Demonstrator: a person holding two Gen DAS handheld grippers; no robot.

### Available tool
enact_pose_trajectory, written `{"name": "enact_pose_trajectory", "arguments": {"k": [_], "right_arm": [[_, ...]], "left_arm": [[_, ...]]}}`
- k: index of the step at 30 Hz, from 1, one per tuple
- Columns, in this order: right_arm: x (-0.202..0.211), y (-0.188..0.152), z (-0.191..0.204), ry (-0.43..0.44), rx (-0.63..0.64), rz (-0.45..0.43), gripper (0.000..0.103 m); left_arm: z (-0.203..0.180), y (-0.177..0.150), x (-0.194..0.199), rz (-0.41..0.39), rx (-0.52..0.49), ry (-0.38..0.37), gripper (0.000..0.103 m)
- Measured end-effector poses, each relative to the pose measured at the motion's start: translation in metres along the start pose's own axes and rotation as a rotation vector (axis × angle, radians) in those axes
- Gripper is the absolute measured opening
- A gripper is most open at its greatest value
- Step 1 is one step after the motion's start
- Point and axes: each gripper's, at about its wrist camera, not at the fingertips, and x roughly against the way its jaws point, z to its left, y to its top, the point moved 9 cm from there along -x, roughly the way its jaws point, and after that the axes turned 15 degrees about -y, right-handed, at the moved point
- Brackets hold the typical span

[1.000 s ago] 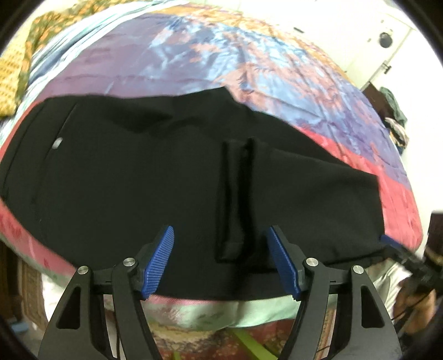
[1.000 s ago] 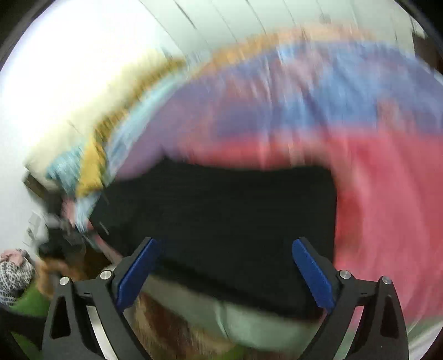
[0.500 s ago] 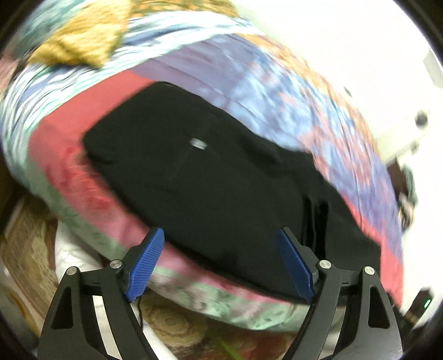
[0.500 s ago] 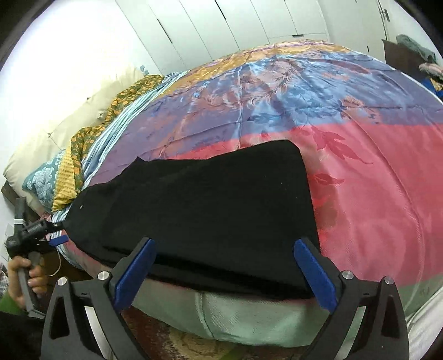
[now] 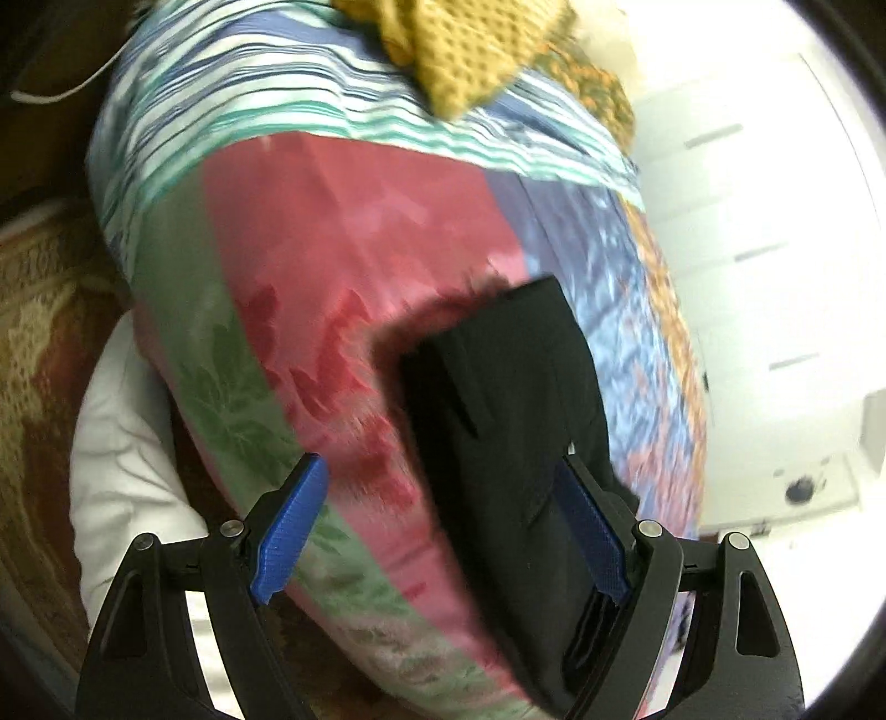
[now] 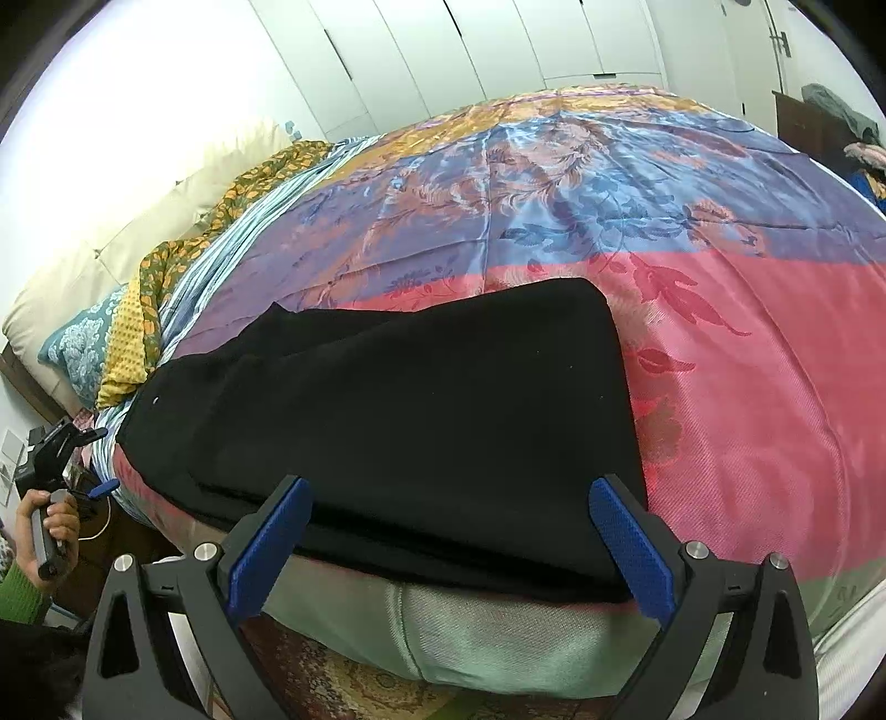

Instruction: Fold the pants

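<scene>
pants (image 6: 421, 410) soft, limp, near bed (image 6: 747, 354) front edge | i'd pinch hem corners | left gripper (image 5: 443, 531) and right gripper (image 6: 448, 543) both spread wide, empty

- Ahead of us, a bed (image 6: 720, 343) under a pink, blue and orange floral cover.
- Beyond it, white wardrobe doors (image 6: 498, 50).
- Far left, cream pillows (image 6: 138, 221).
- Below, a patterned rug (image 5: 39, 343).

Left gripper (image 5: 443, 526) seen with blue-padded jaws spread wide. Black pants (image 5: 498, 421) laid on patterned bedspread (image 5: 343, 266), end of garment seen between jaws, right pad (image 5: 592, 531) against fabric edge. Yellow knitted cloth (image 5: 459, 50) seen at bed's far end. White wardrobe doors (image 5: 775, 277) seen at right. Patterned rug (image 5: 39, 343) seen at left.
</scene>
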Motion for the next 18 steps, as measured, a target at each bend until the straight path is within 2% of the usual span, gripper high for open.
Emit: {"name": "enact_pose_trajectory", "arguments": {"k": [5, 11, 13, 15, 18], "right_arm": [[-0.002, 0.000, 0.000, 0.003, -0.002, 0.004, 0.101], [-0.004, -0.001, 0.001, -0.001, 0.005, 0.006, 0.102], [-0.005, -0.001, 0.001, -0.002, 0.006, 0.006, 0.102], [-0.005, -0.001, 0.002, -0.001, 0.006, 0.007, 0.102], [-0.006, -0.002, 0.002, -0.004, 0.009, 0.007, 0.103]], "left_arm": [[0.000, 0.014, -0.005, -0.027, 0.008, -0.027, 0.084], [-0.004, 0.028, -0.015, -0.068, 0.023, -0.051, 0.079], [-0.007, 0.031, -0.018, -0.064, 0.012, -0.049, 0.073], [-0.010, 0.031, -0.020, -0.056, 0.005, -0.059, 0.073], [-0.007, 0.029, -0.028, -0.035, -0.006, -0.037, 0.073]]}}
